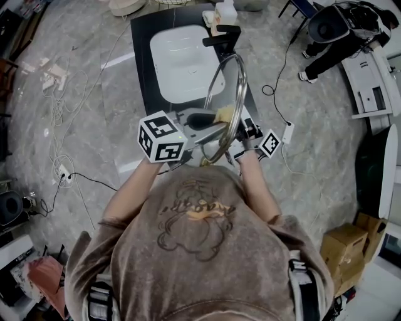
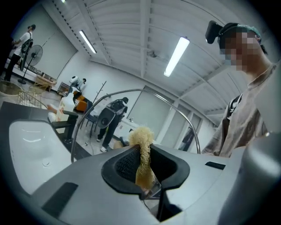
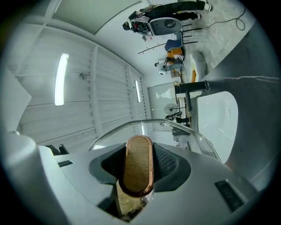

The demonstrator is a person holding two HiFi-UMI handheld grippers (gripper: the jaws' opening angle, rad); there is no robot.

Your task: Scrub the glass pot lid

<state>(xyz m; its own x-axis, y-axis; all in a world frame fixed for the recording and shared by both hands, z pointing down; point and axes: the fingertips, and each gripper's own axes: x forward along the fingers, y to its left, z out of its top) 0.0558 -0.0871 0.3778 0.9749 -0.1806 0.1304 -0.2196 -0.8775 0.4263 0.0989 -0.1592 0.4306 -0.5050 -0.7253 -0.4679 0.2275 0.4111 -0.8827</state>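
Note:
The glass pot lid (image 1: 233, 94) stands on edge, held up over the front of the black counter. My right gripper (image 1: 243, 143) is shut on its wooden, copper-rimmed handle (image 3: 137, 169), and the glass dome (image 3: 184, 129) curves away behind the jaws. My left gripper (image 1: 216, 120), with its marker cube at the left, is shut on a yellowish fibrous scrubber (image 2: 142, 154). In the head view the scrubber (image 1: 224, 114) lies against the lid's glass. The lid's metal rim (image 2: 131, 91) arches just beyond the left jaws.
A white basin (image 1: 182, 59) is set in the black counter (image 1: 141, 69), with a black faucet (image 1: 222, 37) and a white bottle (image 1: 225, 12) behind. Cables and a power strip (image 1: 288, 133) lie on the floor; cardboard boxes (image 1: 343, 247) stand at the right. People stand in the background (image 2: 109, 118).

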